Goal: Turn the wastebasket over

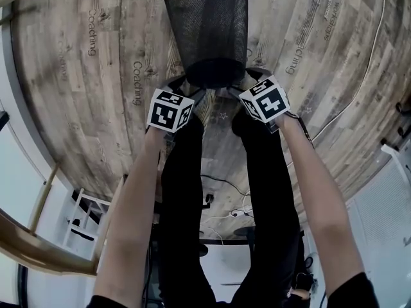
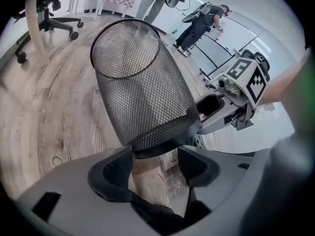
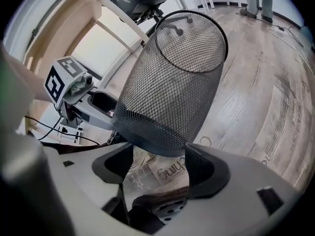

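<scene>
A black wire-mesh wastebasket (image 1: 205, 37) is tipped over on the wood floor. Its wide mouth points away from me and its narrow solid base faces me. My left gripper (image 1: 183, 88) and right gripper (image 1: 241, 88) flank that base. In the left gripper view the basket (image 2: 142, 92) fills the middle. Its base ring lies just past the spread tips of the left gripper (image 2: 155, 163), with floor showing beneath it. The right gripper view shows the same basket (image 3: 172, 82), its base at the tips of the open right gripper (image 3: 157, 163). I cannot tell whether any pad touches it.
My legs in black trousers (image 1: 186, 191) stand just behind the grippers. A thin cable (image 1: 366, 88) runs across the floor at the right. An office chair (image 2: 49, 18) and people (image 2: 202, 23) are farther off. A white rack (image 1: 83, 217) stands at the lower left.
</scene>
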{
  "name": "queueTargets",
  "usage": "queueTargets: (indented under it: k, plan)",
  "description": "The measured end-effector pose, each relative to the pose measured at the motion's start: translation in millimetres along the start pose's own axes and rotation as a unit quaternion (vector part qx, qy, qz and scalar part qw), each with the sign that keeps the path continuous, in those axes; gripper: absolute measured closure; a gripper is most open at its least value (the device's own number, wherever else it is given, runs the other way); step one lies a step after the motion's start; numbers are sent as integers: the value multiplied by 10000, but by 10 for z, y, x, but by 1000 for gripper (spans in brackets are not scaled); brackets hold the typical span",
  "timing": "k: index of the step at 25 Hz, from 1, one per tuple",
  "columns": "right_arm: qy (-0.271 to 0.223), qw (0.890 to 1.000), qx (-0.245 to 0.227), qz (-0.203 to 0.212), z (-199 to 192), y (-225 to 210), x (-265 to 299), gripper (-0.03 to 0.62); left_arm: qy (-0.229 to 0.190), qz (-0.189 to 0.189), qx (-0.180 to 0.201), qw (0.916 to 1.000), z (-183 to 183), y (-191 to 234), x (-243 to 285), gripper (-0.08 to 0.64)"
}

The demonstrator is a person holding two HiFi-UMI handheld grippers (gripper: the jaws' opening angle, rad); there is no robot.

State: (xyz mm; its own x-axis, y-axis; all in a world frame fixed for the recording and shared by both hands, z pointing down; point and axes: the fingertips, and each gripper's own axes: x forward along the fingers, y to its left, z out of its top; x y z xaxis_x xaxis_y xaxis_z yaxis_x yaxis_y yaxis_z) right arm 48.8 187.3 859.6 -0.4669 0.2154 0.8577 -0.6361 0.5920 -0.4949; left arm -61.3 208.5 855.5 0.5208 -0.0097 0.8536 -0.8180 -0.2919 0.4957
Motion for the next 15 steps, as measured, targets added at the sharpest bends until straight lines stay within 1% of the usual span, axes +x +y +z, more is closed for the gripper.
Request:
queueTargets:
  k: [6, 11, 13, 15]
  plan:
    - [-27, 10000, 10, 11, 50, 25, -62, 273, -69, -48, -117, 9999, 37, -38, -57, 262]
    - [-33, 10000, 0, 22, 111, 106, -226, 273, 60, -134, -338, 9993, -35, -148, -188, 261]
    - [-50, 10000, -18, 10, 157, 120, -319, 273, -10, -109, -427, 9990, 0, -204, -263, 261]
    - [-88, 10000, -21, -7, 216, 114, -407, 273, -166, -66, -571, 9982, 87, -248, -331, 261]
